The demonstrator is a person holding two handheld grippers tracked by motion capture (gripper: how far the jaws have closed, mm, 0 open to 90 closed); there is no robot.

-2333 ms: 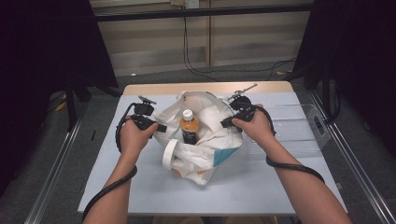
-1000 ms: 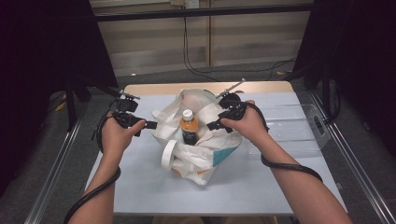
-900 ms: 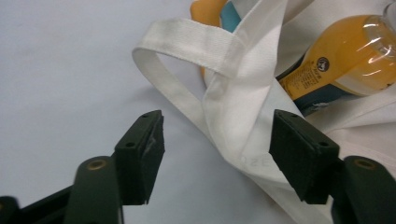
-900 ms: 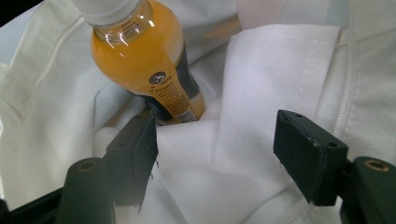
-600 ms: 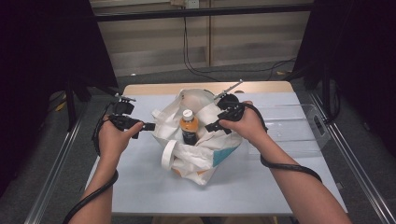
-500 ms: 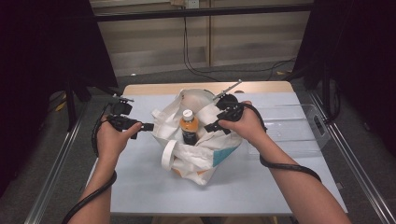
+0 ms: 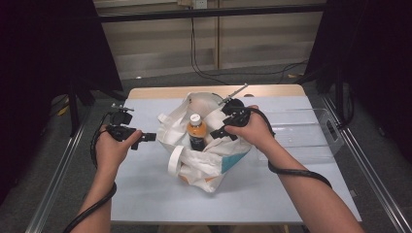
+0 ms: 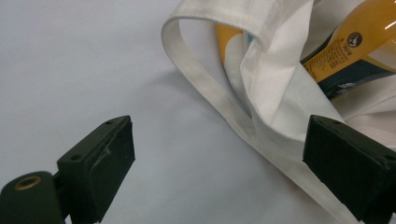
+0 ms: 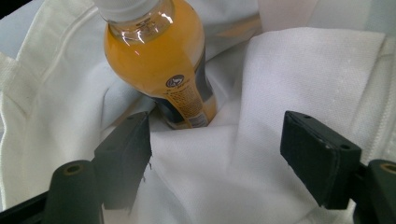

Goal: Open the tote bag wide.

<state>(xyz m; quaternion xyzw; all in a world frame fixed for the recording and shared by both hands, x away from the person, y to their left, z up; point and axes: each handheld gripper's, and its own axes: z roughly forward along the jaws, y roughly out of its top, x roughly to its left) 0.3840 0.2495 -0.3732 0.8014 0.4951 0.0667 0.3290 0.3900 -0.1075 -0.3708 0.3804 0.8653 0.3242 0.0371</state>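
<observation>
Matt woven cloth bag (image 9: 289,84); glossy clear plastic bottle (image 9: 161,60); smooth matt table (image 7: 145,189).

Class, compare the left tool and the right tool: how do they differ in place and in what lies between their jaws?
The left tool sits off the bag over bare table; the right tool reaches into the bag beside the bottle. Left's jaws, just opening, frame a strap; right's frame cloth. Both are open.

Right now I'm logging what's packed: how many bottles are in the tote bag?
1. A bottle of orange drink with a white cap stands upright in the open white tote bag at the table's middle. The bag's folds could hide others deeper inside.
</observation>
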